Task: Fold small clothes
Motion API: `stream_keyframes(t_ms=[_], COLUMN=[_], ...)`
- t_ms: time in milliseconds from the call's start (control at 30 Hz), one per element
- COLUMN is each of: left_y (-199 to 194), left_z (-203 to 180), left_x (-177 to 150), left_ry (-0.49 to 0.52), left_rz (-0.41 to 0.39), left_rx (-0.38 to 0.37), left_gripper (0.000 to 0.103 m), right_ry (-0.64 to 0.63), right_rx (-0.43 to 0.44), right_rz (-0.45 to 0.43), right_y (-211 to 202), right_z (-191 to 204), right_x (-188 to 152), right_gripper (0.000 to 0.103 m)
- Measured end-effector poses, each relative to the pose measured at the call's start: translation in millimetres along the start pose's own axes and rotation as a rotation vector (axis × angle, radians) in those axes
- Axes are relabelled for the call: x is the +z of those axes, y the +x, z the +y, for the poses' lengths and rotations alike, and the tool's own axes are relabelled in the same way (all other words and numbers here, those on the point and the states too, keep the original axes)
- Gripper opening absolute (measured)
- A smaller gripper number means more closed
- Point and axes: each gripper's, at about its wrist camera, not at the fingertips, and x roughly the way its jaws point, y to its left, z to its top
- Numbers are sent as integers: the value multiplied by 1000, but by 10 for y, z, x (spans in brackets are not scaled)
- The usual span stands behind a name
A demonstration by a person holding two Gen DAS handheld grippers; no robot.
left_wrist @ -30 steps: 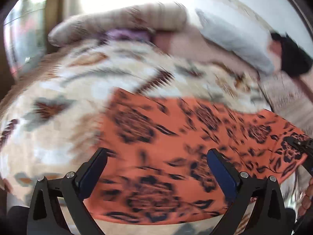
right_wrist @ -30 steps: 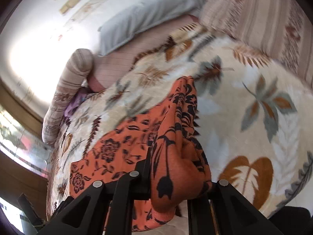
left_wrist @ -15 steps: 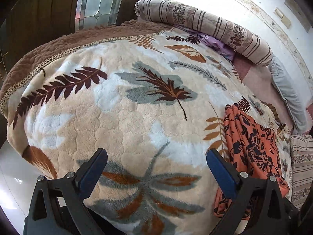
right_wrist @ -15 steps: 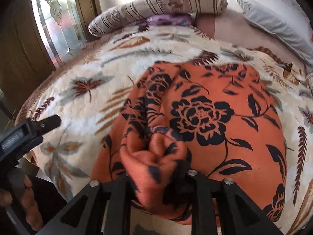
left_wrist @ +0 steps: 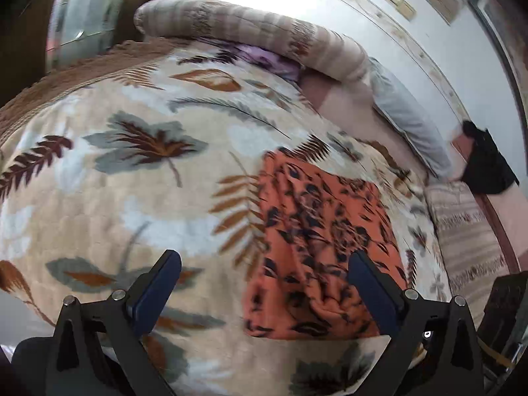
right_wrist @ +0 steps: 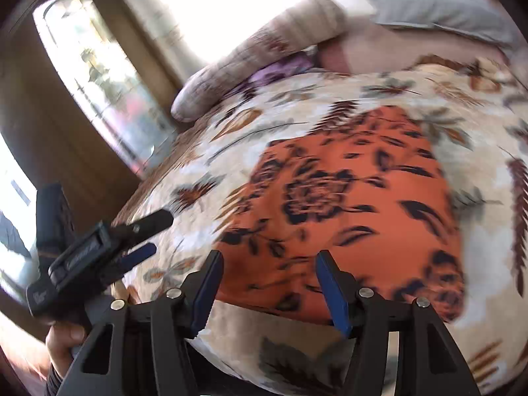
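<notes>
**A:** What did you have closest to you, and what couldn't you make out?

**B:** My right tongs [right_wrist: 269,288] stood apart, their jaws having just been opening, with nothing between them. The near edge of the orange cloth [right_wrist: 346,204] lay just past the tips, partly cut off by the fingers. My left tongs [left_wrist: 260,292] were spread wide and empty. Both views were smeared, so I couldn't tell whether either pair touched the cloth.

**A:** And the cloth itself?

**B:** It lay in a folded block on the leaf-patterned blanket [left_wrist: 115,198]. In the left view it sat toward the right finger [left_wrist: 371,292], not centred. Further back were a striped bolster [left_wrist: 250,29] and a grey pillow [left_wrist: 406,122]. A dark thing [left_wrist: 488,168] by the wall I couldn't identify.
</notes>
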Motion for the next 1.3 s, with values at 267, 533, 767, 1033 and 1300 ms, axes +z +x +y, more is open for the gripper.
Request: stream_keyframes(t_ms=[267,533,767,1033,1300], left_y=[471,653,219,555,329], left_z=[-540,-461,-588,-184,-169], left_x=[-234,-204,-129,-236,-151], left_ry=[130,51,93,28,-22], left_rz=[142,223,38,157,119], left_rx=[31,57,69,69,69], left_gripper=[101,22,16,20,37], right_ry=[216,330,337,285,250], right_rx=[-58,-5,-5,-11,164], right_rz=[-80,-100,-84,-31,127], right_y=[-483,-584,-498,-369,72], right_z=[-777,-1128,-1166,-1015,-872], right_x=[-53,-103,-86,27,206], right_gripper=[65,65,65,65,83])
